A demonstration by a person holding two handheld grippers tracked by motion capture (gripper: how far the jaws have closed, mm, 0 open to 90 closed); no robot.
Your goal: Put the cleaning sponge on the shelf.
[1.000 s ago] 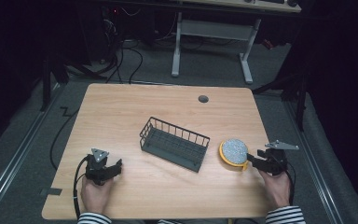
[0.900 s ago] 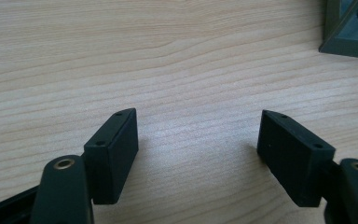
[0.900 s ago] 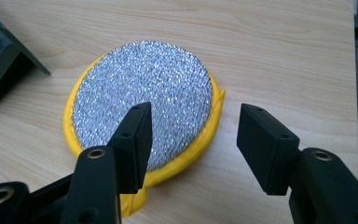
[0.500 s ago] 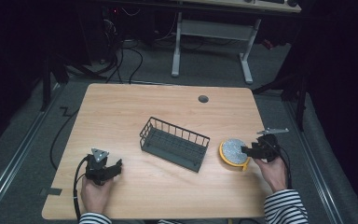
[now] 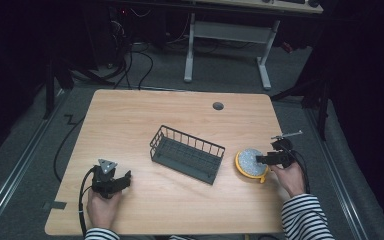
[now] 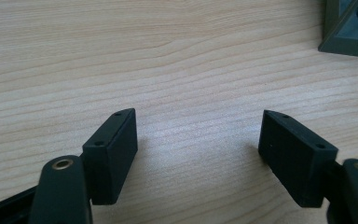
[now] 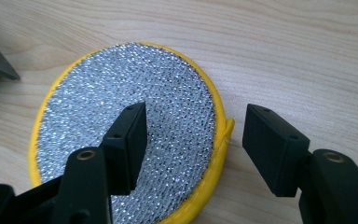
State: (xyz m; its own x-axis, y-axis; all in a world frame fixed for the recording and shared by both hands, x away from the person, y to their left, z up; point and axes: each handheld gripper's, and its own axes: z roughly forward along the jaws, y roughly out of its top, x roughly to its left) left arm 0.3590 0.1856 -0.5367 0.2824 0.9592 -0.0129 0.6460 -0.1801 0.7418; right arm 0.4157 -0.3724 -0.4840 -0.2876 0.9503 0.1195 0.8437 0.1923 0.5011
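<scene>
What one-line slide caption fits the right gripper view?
Open right tongs straddle the yellow rim of a silver-faced round scrubber lying on the wooden table.

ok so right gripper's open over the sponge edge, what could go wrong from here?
1. The right gripper straddles the round scouring pad's yellow rim; the pad lies flat, so closing may pinch only the soft edge and slip off.
2. The wire basket sits close beside the pad; a low carry could snag its rim.
</scene>
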